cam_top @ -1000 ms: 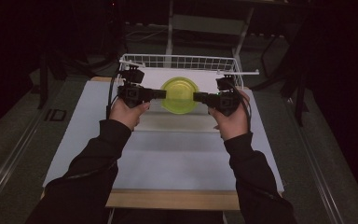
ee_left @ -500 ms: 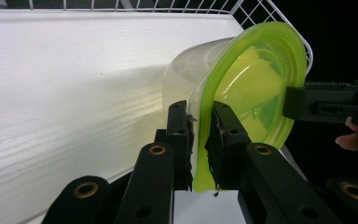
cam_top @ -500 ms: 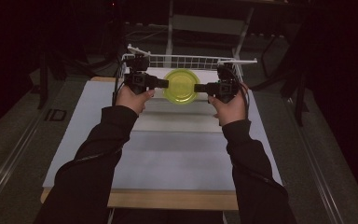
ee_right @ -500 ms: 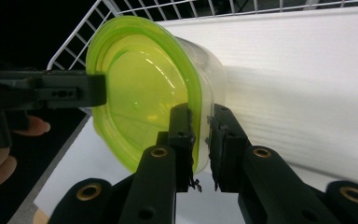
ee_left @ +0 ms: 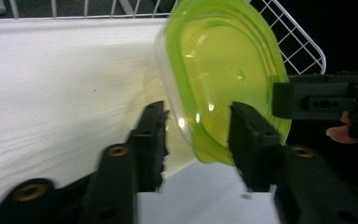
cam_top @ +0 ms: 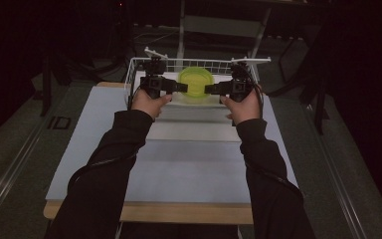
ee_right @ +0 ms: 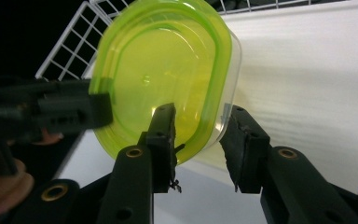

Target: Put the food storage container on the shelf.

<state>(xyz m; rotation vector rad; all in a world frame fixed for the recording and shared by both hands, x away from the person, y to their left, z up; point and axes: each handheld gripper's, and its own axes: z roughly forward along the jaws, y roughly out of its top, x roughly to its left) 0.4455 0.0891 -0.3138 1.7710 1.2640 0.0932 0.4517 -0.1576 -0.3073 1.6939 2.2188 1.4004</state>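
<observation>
While the left gripper (cam_top: 179, 87) stands at nine o'clock of the green-lidded container (cam_top: 196, 82), its jaws, just widened, are apart around the rim without pressing. The container sits in the wire basket (cam_top: 134, 74) at twelve o'clock on the table (cam_top: 189, 164). At three o'clock, the right gripper (cam_top: 213, 89) likewise stands loose, newly parted. Best to back both straight out, level, without catching the lid.

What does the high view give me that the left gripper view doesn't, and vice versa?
High view adds both sleeves, the whole white wire basket at the table's far end, and where the green-lidded container sits in it. Left gripper view adds the jaws of the left gripper, which have just been opening, with the container's edge loose between them. Both share the tilted container and the right gripper at its other side.
</observation>
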